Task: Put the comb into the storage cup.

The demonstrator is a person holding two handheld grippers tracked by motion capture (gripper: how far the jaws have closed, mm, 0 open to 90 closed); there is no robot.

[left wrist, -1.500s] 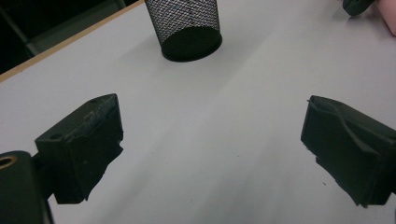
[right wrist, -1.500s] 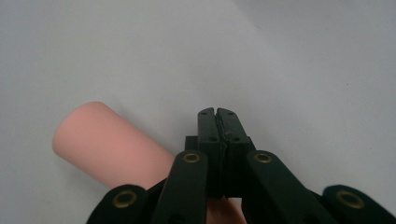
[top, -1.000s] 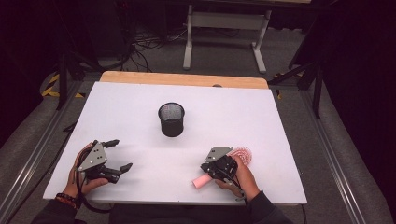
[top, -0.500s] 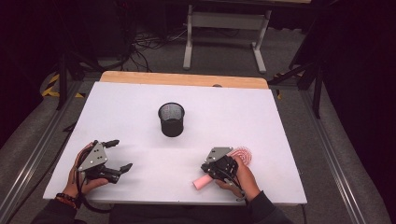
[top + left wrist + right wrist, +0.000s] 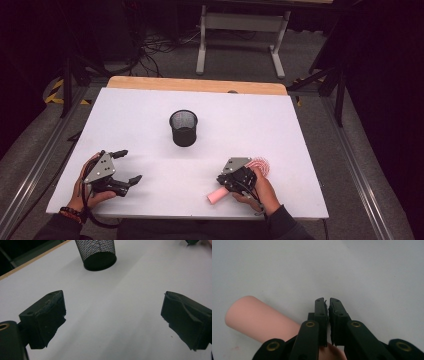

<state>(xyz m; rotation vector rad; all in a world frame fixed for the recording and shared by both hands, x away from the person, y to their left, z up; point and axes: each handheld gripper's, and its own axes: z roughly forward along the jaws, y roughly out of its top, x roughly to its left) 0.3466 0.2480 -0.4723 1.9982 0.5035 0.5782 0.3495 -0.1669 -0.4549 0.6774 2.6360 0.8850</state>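
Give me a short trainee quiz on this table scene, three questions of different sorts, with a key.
1. What stands near the middle of the table? A: a black mesh cup; B: a glass bottle; C: a red bowl.
2. True or false: the left hand-held gripper has its jaws wide apart with nothing between them.
3. Fill in: the pink cylinder lies on the table right by the ___ hand-held gripper.
Key: 1 A; 2 true; 3 right, that is the right hand-held gripper.
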